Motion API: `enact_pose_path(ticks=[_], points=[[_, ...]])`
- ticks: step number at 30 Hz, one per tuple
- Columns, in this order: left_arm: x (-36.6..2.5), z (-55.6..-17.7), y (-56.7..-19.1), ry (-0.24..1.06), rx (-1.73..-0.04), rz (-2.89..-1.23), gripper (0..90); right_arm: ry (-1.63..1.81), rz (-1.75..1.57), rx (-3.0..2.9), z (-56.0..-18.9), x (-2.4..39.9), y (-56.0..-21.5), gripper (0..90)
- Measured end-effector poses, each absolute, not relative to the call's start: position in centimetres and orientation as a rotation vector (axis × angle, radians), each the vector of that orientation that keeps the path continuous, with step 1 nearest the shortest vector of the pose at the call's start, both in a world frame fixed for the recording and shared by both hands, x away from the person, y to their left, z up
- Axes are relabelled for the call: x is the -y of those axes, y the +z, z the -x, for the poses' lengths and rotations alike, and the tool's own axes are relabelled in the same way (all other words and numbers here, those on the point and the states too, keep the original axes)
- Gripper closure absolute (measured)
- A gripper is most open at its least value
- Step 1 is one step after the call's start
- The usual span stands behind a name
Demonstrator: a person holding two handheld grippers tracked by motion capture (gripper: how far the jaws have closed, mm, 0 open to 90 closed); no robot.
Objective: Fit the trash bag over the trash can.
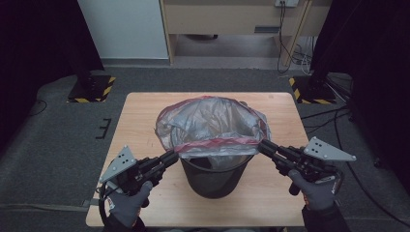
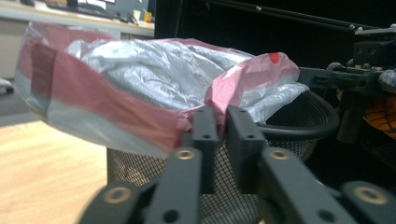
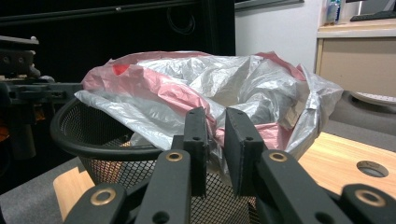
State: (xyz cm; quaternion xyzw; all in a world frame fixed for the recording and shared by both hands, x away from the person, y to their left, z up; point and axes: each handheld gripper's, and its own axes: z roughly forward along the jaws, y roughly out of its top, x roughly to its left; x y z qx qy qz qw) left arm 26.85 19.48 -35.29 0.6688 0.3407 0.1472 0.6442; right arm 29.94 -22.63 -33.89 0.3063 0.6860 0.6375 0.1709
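Between our two pairs of jaws, a black mesh bin (image 1: 215, 176) is standing on the wooden table (image 1: 140, 121), and a thin plastic bag (image 1: 212, 123), silvery with a red band along its edge, is sitting loosely in its mouth. We are holding the bag's near edge stretched from one side to the other, just above the bin's rim. With the left gripper (image 1: 172, 156) we are pinching the red band at the bin's left side; in the left gripper view the jaws are standing nearly together with the red plastic gathered in the narrow gap between them (image 2: 223, 122). With the right gripper (image 1: 262, 146) we are pinching the same band at the bin's right side; in the right gripper view its jaws are likewise close, with the film caught between them (image 3: 215, 126). Beyond each pair of jaws the bag is billowing up, crumpled, over the dark rim of the bin (image 3: 88, 144). Past the left jaws, on the far side of the bin, the other gripper is showing (image 2: 345, 77). Our gloved hands (image 1: 129, 205) are gripping both handles at the near edge of the table
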Motion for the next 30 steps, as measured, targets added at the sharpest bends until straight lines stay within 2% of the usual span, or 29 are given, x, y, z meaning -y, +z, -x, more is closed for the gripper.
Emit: enact_pose_path(ticks=[3,5,30], points=[[-19.4,-26.7,-35.3,0.326,-0.769,-1.533,89.8,1.807,-0.853,-1.966,-29.7,22.6,-33.8,88.3],[-19.4,-26.6,-35.3,0.327,-0.756,-1.546,90.0,1.802,-0.846,-1.997,-29.6,22.7,-33.7,89.5],[-18.0,-25.4,-37.0,0.29,-0.677,-1.644,90.0,1.789,-0.862,-2.121,-28.9,21.9,-36.0,90.0]])
